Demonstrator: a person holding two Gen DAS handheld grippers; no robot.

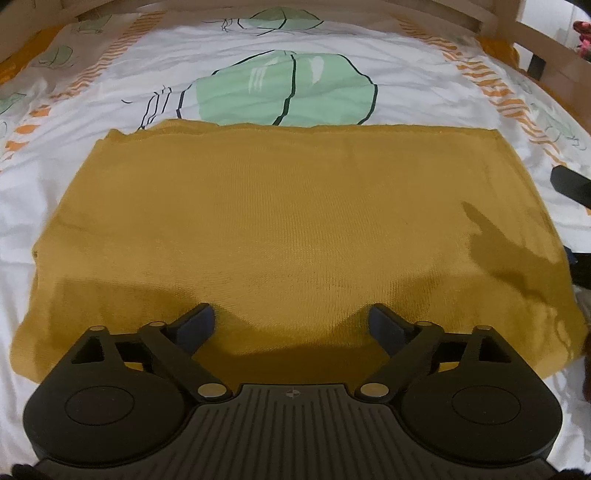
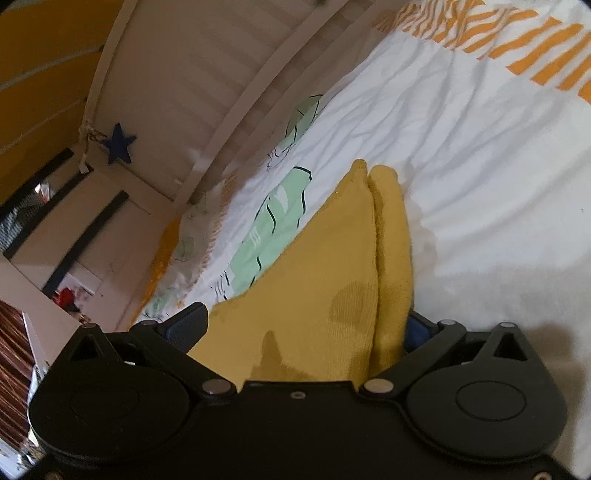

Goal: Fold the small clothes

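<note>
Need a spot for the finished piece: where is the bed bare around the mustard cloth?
Free: bedsheet beyond the mustard cloth, up to the wooden rail; a strip along its left edge. Crowded: near side under the left gripper, right edge at the right gripper.

A child's bedroom at home
Printed bedsheet (image 1: 369, 44) fills the frame; slatted wooden rail (image 2: 221, 74) and blue star (image 2: 120, 144) upper left

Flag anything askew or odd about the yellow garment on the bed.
Nothing stands out. The garment lies flat and squarely folded on the sheet; only its right edge, doubled into two layers, sits in the right gripper.
</note>
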